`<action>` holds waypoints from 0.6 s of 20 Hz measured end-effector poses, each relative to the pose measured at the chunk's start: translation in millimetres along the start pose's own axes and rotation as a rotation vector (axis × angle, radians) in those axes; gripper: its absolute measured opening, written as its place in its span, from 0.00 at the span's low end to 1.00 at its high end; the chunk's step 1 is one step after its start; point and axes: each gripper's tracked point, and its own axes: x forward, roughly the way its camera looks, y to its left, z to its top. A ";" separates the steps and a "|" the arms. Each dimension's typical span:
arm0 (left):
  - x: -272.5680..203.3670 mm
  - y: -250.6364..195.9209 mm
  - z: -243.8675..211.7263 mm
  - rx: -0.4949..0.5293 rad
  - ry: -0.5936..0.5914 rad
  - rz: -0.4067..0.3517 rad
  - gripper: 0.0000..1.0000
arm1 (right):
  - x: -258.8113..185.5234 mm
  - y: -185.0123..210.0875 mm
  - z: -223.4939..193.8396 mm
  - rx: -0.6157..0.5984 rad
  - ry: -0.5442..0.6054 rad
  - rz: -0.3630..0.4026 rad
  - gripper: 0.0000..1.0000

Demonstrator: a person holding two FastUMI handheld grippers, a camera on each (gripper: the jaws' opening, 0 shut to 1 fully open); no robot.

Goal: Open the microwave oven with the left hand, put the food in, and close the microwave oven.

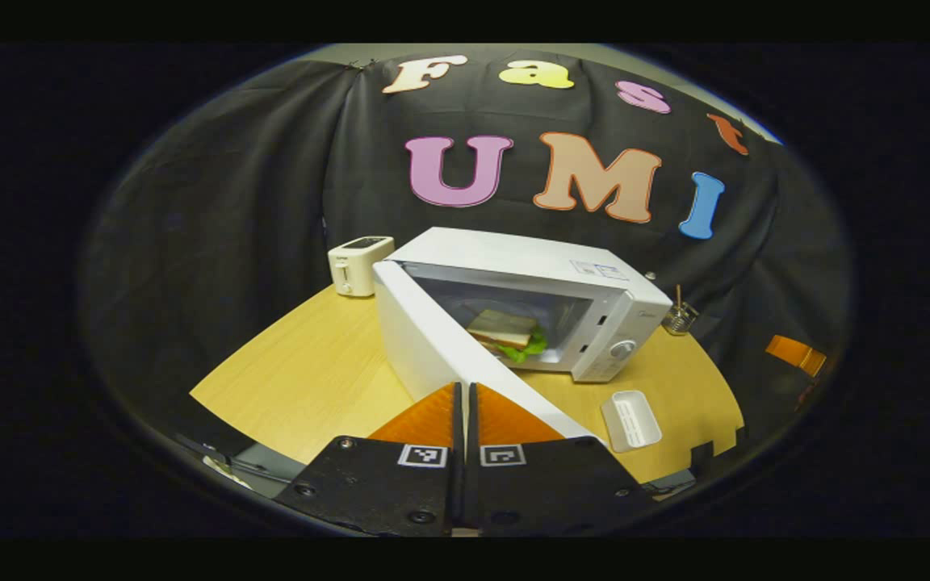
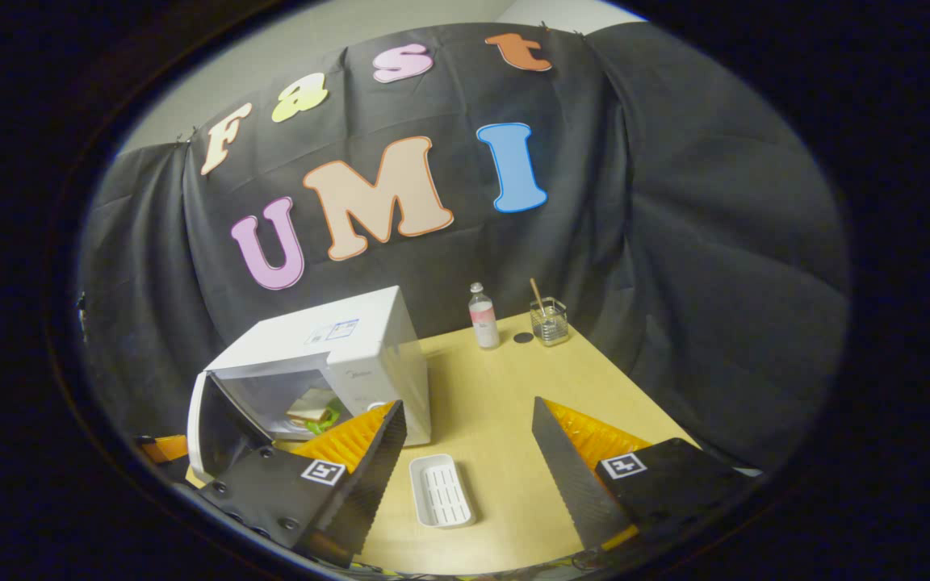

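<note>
We count one microwave (image 1: 513, 307) on the worktop (image 1: 312, 379), one sandwich (image 1: 505, 332) inside it, one toaster (image 1: 358, 265) behind it, one white tray (image 2: 441, 490) before it, one bottle (image 2: 482, 316) and one glass (image 2: 550, 321) to its right.

Draped recording booth, microwave (image 1: 513, 307), toaster (image 1: 358, 265), table (image 1: 312, 379)

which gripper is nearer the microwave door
Left. The left gripper, fingers together, sits right at the open door's outer edge. The right gripper hangs open farther back, over the white tray.
</note>
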 end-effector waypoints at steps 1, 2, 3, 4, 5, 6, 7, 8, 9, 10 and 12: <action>3.5 -10.2 1.2 -0.002 -0.005 -0.012 0.00 | -1.2 -2.9 0.6 0.003 0.001 0.005 0.90; 6.5 -20.9 3.0 -0.006 -0.011 -0.024 0.01 | -1.6 -5.2 1.8 0.004 0.000 0.009 0.91; 10.5 -30.6 3.5 -0.008 -0.015 -0.037 0.01 | -2.9 -7.8 3.3 0.002 0.000 0.013 0.91; 13.6 -39.5 5.0 -0.010 -0.022 -0.046 0.01 | -5.1 -9.2 4.6 0.001 -0.002 0.018 0.90; 17.6 -48.1 6.0 -0.008 -0.027 -0.055 0.03 | -6.3 -10.6 6.3 0.002 -0.001 0.023 0.90; 21.6 -55.8 7.2 -0.005 -0.032 -0.064 0.01 | -7.4 -10.8 6.6 0.008 0.000 0.031 0.90; 25.4 -62.8 7.4 0.000 -0.033 -0.073 0.01 | -8.7 -11.4 6.7 0.015 0.003 0.040 0.91; 29.6 -69.7 9.3 0.004 -0.040 -0.083 0.01 | -9.0 -12.2 7.1 0.018 0.004 0.045 0.91; 34.5 -75.5 11.2 0.008 -0.045 -0.092 0.01 | -9.6 -14.1 8.2 0.017 0.003 0.047 0.91; 39.6 -81.5 12.8 0.011 -0.048 -0.102 0.01 | -9.3 -16.5 9.5 0.016 0.002 0.048 0.91; 50.0 -90.6 14.6 0.017 -0.046 -0.116 0.01 | -8.9 -20.7 11.3 0.016 0.002 0.047 0.90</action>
